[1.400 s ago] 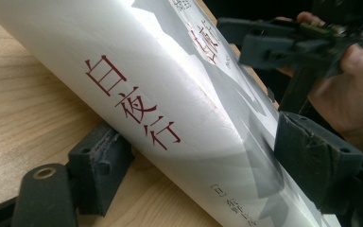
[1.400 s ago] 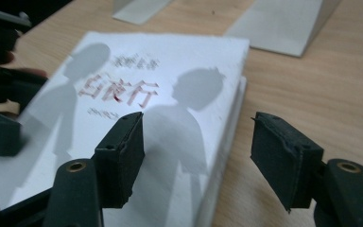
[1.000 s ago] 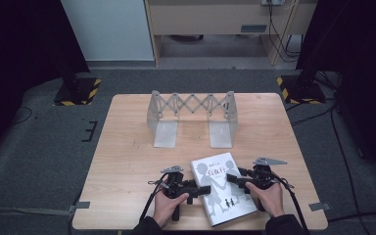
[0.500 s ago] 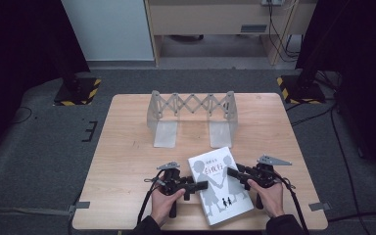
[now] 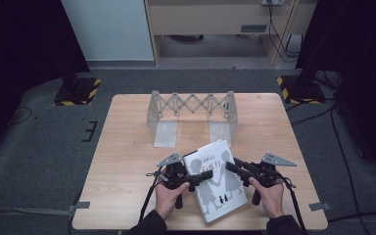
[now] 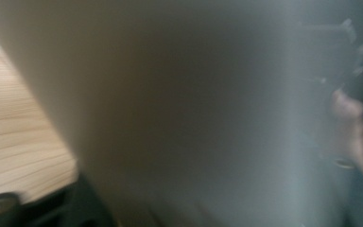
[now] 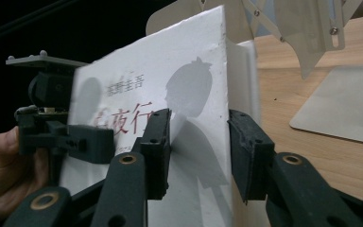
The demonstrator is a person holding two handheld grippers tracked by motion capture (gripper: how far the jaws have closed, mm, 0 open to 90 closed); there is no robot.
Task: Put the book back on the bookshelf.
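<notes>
Book (image 5: 218, 183), white-covered with silhouette figures, clamped at opposite edges by left gripper (image 5: 203, 177) and right gripper (image 5: 232, 168), whose jaws just closed on it. Expandable book rack (image 5: 192, 116) behind stands empty on the wooden table (image 5: 122, 161).

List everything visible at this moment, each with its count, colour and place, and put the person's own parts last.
book: one, white cover with grey silhouettes, near edge of the table, tilted between the two grippers
expanding rack: one, silver-grey, far half of the table, two flat foot plates toward the person
table: one, light wood, centre of the high view
floor weights: two, black with yellow stripes, on the floor beyond the table's far corners
left gripper: one, black, jaws have just been closing on the book's left edge
right gripper: one, black, jaws have just been closing over the book's right edge
hands: two, one behind each gripper
</notes>
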